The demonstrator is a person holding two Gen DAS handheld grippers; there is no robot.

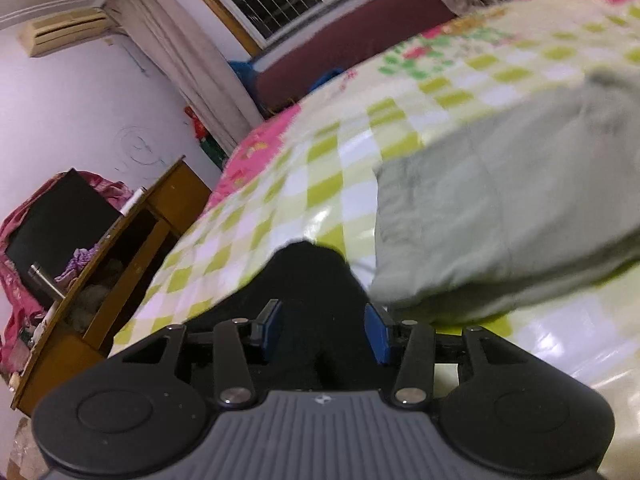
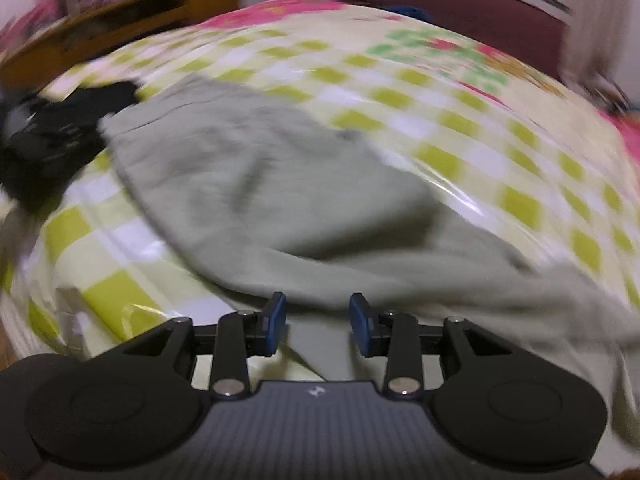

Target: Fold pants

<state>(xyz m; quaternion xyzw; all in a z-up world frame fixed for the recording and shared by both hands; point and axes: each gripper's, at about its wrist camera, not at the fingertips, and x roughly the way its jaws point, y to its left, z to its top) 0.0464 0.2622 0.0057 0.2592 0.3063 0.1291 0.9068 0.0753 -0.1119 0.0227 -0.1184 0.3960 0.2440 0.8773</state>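
Light grey-green pants [image 1: 500,200] [image 2: 248,184] lie folded over themselves on a bed with a green-and-white checked cover [image 1: 304,168] [image 2: 480,128]. My left gripper [image 1: 325,330] stands open just left of the pants' near edge; a black cloth [image 1: 308,276] lies between and ahead of its blue pads [image 1: 378,332], and no pinch shows. My right gripper [image 2: 318,320] is open low over the near edge of the pants, with the fabric beneath the gap and its blue pads [image 2: 276,320] apart from it. A blurred black mass [image 2: 60,136] sits at the pants' left end in the right wrist view.
A wooden desk [image 1: 132,248] [image 2: 120,12] with clutter and pink fabric stands left of the bed. A dark red headboard [image 1: 352,44] and a window with curtains [image 1: 188,60] lie beyond it. An air conditioner [image 1: 64,32] hangs on the wall.
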